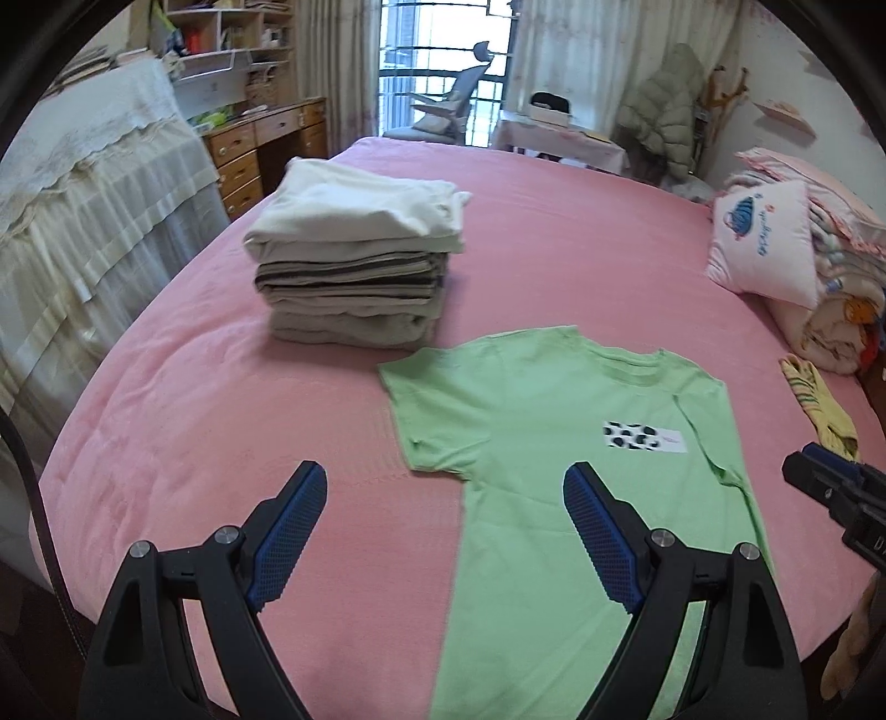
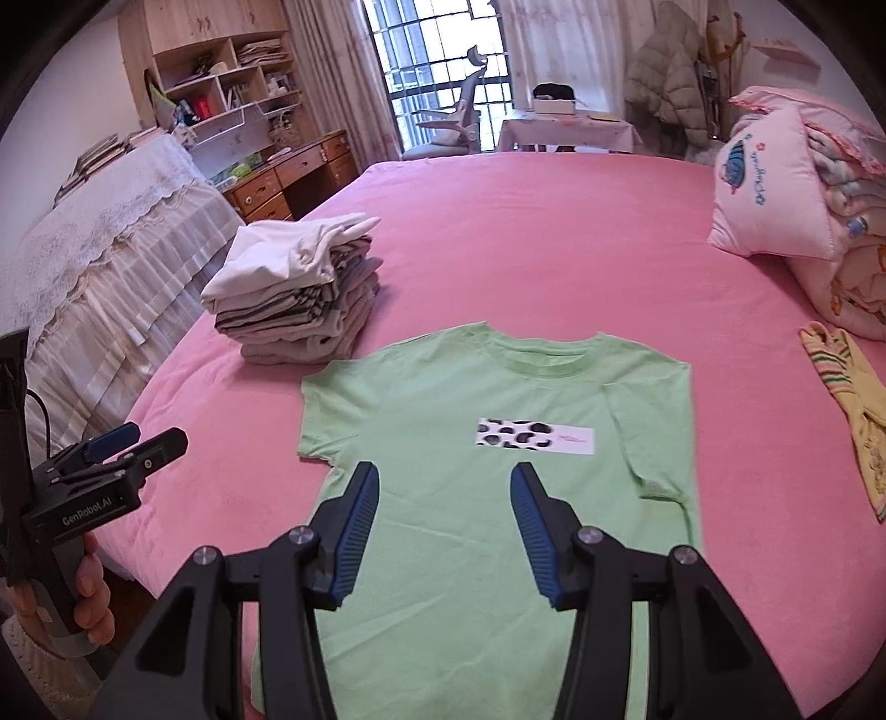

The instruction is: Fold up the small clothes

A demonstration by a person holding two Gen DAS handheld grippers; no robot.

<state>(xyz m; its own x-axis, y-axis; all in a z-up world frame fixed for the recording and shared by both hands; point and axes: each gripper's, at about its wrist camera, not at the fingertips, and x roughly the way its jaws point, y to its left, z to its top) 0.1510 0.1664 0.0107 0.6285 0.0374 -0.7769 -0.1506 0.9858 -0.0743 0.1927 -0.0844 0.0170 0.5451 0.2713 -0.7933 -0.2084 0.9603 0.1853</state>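
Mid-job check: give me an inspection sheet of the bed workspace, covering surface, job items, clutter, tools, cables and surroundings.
Surface: pink bed sheet, smooth around the work area.
Job's things: green T-shirt spread flat, front up, collar away from the cameras, unfolded; stack of folded clothes beyond its left sleeve, apart from it.
Clutter: yellow striped garment lying loose to the right; pink pillow leaning on bundled bedding.
Grippers: left tool open, above the shirt's left edge, holding nothing; right tool open, above the shirt's middle, holding nothing.
Cables: black cable behind the left tool.
Surroundings: wooden desk, office chair, barred window.
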